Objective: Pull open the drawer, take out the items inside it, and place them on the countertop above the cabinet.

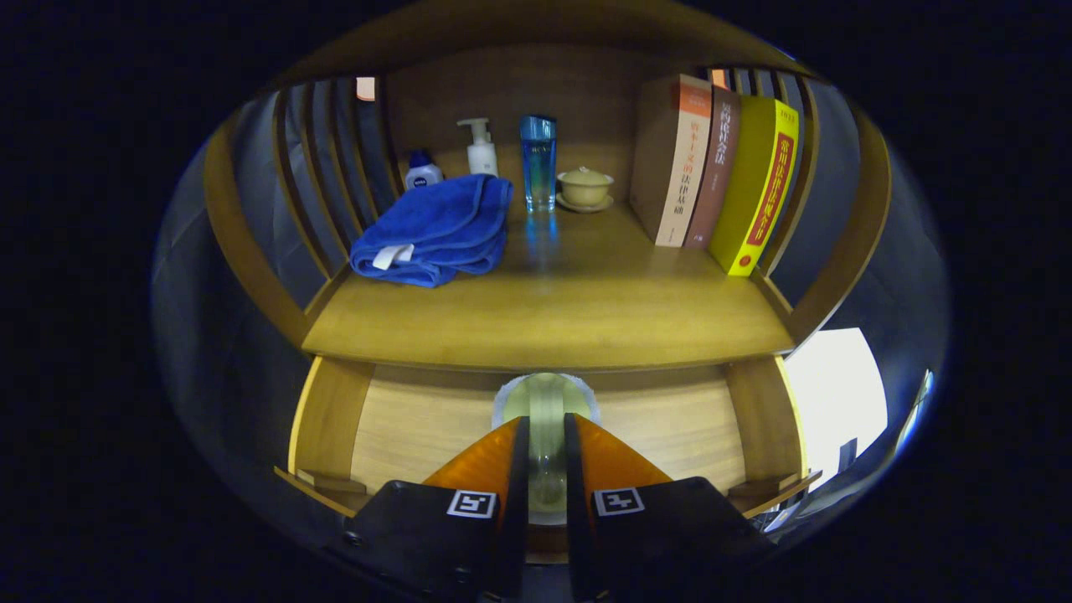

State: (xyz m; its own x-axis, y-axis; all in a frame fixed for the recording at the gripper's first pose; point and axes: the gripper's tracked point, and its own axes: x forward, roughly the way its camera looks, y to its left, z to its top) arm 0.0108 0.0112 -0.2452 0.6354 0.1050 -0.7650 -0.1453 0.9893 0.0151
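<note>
So the drawer point(548, 427) is pulled open, sitting low in the middle of the frame right under the countertop point(553, 322). Inside it there's a pale green, see-through bottle point(546, 402) with a rounded top, lying lengthwise toward the camera. The gripper point(546, 435) comes up from the bottom centre with its orange fingers point(481, 456) nearly closed, one on each side of the bottle, just a narrow gap between them with the bottle filling it. Looks like both are pressing on it.

Above, the countertop is already kinda busy. A folded blue towel point(435, 230) sits at left of centre, with a small white-and-blue bottle point(422, 172) and a white pump bottle point(481, 149) behind it near the back wall. A tall blue glass bottle point(538, 163) stands in the middle, and a little yellowish lidded cup on a saucer point(585, 188) is just right of it. Three books point(712, 172) stand upright at upper right, leaning against the slatted side.
</note>
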